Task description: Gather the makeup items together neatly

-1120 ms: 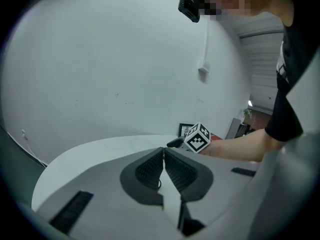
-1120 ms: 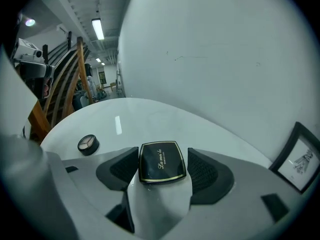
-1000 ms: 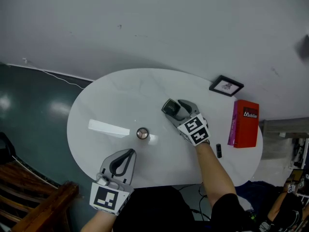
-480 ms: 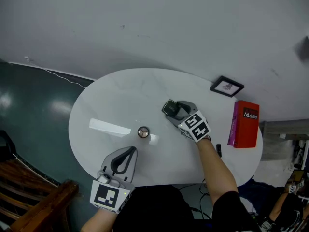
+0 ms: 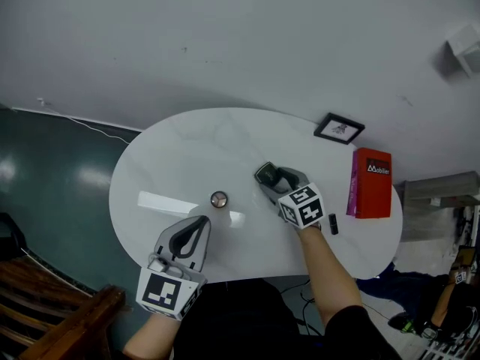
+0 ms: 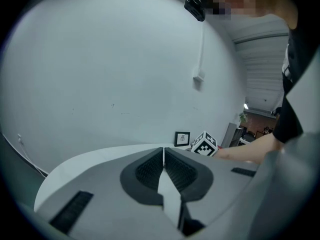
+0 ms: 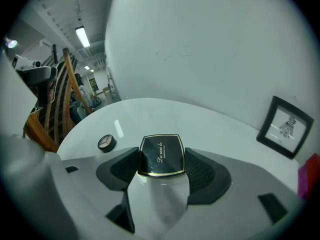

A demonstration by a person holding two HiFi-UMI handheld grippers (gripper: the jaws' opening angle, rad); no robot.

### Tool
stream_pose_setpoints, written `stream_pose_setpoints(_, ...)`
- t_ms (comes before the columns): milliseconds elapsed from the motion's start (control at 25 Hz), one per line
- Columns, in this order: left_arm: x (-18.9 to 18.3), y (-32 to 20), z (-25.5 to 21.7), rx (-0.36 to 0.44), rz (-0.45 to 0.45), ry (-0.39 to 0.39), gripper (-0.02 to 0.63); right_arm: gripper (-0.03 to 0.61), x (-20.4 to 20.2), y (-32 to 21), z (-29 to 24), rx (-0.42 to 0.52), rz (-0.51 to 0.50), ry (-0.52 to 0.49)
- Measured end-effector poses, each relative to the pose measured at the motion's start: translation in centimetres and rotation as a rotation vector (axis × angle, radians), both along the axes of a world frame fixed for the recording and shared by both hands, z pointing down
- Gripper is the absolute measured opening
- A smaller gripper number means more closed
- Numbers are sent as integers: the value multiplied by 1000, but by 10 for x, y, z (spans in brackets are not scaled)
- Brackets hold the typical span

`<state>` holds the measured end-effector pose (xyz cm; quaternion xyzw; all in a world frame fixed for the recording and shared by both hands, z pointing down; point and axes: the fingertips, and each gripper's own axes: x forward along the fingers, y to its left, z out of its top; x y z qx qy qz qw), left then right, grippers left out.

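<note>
Head view: we see the white oval table [image 5: 172,148], with the left gripper [image 5: 201,222] over its near edge and the right gripper [image 5: 265,175] at its middle. A small round jar [image 5: 218,199] sits between them, and a red box [image 5: 371,182] lies at the right end. Left gripper view: we find the jaws pressed together with nothing between them. Right gripper view: we see the pads clamped on the sides of a black compact [image 7: 161,155] over the tabletop, with the jar well apart to its left.
</note>
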<state>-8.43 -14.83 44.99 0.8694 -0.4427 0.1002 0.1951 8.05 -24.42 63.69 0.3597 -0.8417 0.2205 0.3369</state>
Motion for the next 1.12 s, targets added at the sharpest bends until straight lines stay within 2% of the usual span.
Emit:
stream_pose_setpoints(400, 3, 15, -21, 59, 78, 16, 20, 270, -8, 57, 9, -49, 190, -39)
stream_pose_setpoints(720, -12, 29, -29, 70, 102, 30, 20, 270, -10, 66, 16, -62, 330, -44)
stream_pose_setpoints(920, -19, 34, -27, 69, 119, 23, 20, 268, -19, 70, 19, -31, 386, -33)
stream_pose_setpoints(1120, -22, 35, -20, 68, 142, 10, 20, 270, -29, 75, 16, -37, 360, -50)
